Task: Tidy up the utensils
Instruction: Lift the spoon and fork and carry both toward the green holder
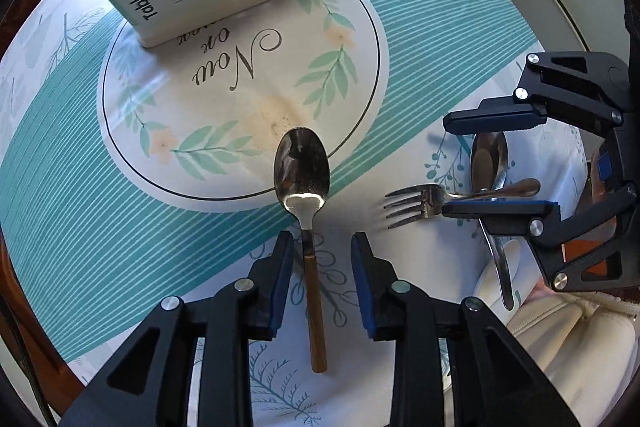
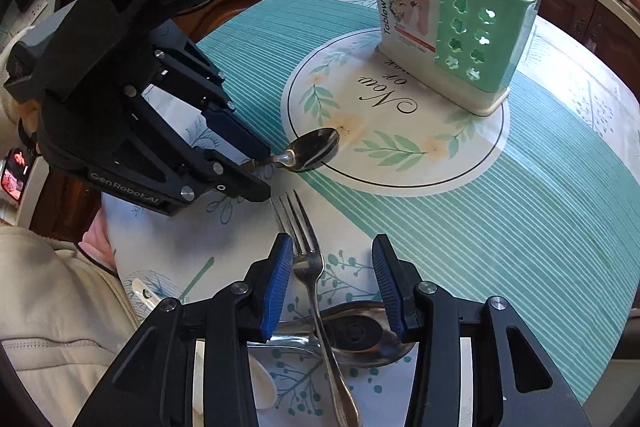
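my left gripper (image 1: 322, 247) points straight down over the table (image 1: 400, 47), its jaws spread a little, one on each side of the brown handle of a spoon (image 1: 303, 167). the pads do not press on that handle; the spoon lies flat on the patterned cloth (image 1: 80, 207), its bowl resting across the black ring of the printed circle, handle running back between my fingers.

my right gripper (image 2: 328, 275) hangs tilted above a fork (image 2: 308, 259), jaws spread wide, the fork's neck between them but untouched. the fork lies on the cloth with its tines pointing away from me, and its handle crosses over a big metal spoon (image 2: 360, 339) that lies sideways under it. a white spoon (image 2: 260, 387) sits at the near edge, partly hidden.

the green utensil holder (image 2: 472, 27) stands upright at the far side of the printed circle, well apart from both grippers, with a "tableware block" card on its face and some handles showing above its rim.
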The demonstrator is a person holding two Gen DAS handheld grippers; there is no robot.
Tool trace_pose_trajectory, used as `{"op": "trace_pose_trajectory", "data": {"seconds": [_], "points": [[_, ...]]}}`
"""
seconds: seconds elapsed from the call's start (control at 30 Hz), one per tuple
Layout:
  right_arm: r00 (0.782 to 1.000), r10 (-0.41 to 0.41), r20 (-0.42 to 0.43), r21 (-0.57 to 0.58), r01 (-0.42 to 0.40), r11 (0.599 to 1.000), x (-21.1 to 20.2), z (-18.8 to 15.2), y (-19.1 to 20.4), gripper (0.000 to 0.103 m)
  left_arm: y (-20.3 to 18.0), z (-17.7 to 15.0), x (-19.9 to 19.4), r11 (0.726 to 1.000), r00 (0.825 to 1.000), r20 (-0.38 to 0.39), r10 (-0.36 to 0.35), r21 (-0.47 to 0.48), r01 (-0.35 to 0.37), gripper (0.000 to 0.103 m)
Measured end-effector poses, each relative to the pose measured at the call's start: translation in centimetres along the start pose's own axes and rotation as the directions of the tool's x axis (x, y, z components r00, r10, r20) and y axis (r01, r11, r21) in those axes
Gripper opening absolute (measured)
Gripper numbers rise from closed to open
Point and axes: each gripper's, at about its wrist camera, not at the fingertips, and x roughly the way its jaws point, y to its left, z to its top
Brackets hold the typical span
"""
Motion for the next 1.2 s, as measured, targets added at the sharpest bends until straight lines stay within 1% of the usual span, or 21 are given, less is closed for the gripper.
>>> {"op": "trace_pose_trajectory", "data": {"seconds": [0.1,0.17,0.2,0.23,0.3,0.37,0.43,0.53,0.6,0.7,0.8,0.93,1.07,1.2], "points": [[1.000,0.008,-0.001,-0.035,-0.008,0.999,0.0,0.1,0.4,0.043,-0.6,1.0,0.3,1.000,0.999,-0.035,0.011,0.004,-0.011,0.025],[1.000,0.005,-0.006,-0.055,-0.006,0.998,0.2,0.2,0.6,0.043,-0.5,1.3,0.4,0.999,0.998,-0.049,0.034,0.003,-0.033,0.014],[1.000,0.011,-0.008,-0.061,-0.011,0.998,0.3,0.2,0.8,0.043,-0.9,2.3,0.6,0.999,0.998,-0.054,0.033,-0.006,-0.033,0.010],[1.000,0.015,-0.010,-0.066,-0.016,0.998,0.4,0.2,0.8,0.043,-0.4,2.5,0.7,1.000,0.998,-0.067,0.003,-0.030,-0.005,0.005],[1.000,0.026,-0.011,-0.078,-0.026,0.997,0.6,0.2,0.9,0.043,0.4,2.9,0.8,0.997,0.996,-0.076,-0.038,-0.074,0.032,0.004],[0.999,0.032,-0.013,-0.089,-0.033,0.995,0.7,0.3,0.9,0.043,0.7,3.1,1.0,0.996,0.996,-0.080,-0.045,-0.079,0.039,0.004],[0.999,0.039,-0.015,-0.098,-0.041,0.994,0.9,0.4,1.0,0.043,0.4,3.4,1.0,0.997,0.996,-0.084,-0.035,-0.070,0.029,0.004],[0.998,0.062,-0.022,-0.117,-0.064,0.991,1.1,0.6,1.0,0.043,0.4,4.0,1.1,0.995,0.994,-0.088,-0.061,-0.086,0.054,0.004],[0.997,0.077,-0.031,-0.138,-0.080,0.987,1.4,0.9,1.1,0.043,0.6,4.3,1.2,0.990,0.993,-0.060,-0.098,-0.103,0.091,0.004],[0.996,0.078,-0.046,-0.180,-0.085,0.980,1.9,1.2,1.4,0.041,0.9,3.8,1.0,0.982,0.989,0.023,-0.146,-0.116,0.148,0.004],[0.995,0.085,-0.051,-0.227,-0.094,0.969,2.2,1.6,1.6,0.041,0.9,2.7,0.1,0.980,0.982,0.104,-0.159,-0.101,0.169,0.004],[0.992,0.107,-0.068,-0.278,-0.122,0.953,2.6,2.1,1.8,0.037,0.5,0.5,-1.6,0.983,0.971,0.188,-0.149,-0.080,0.166,0.004],[0.989,0.116,-0.088,-0.312,-0.138,0.940,3.4,2.4,1.8,0.027,0.9,-1.0,-2.9,0.982,0.961,0.236,-0.147,-0.084,0.171,0.004],[0.989,0.119,-0.090,-0.338,-0.143,0.930,3.8,2.8,1.9,0.020,1.2,-1.8,-2.9,0.980,0.961,0.239,-0.136,-0.107,0.166,0.004]]}}
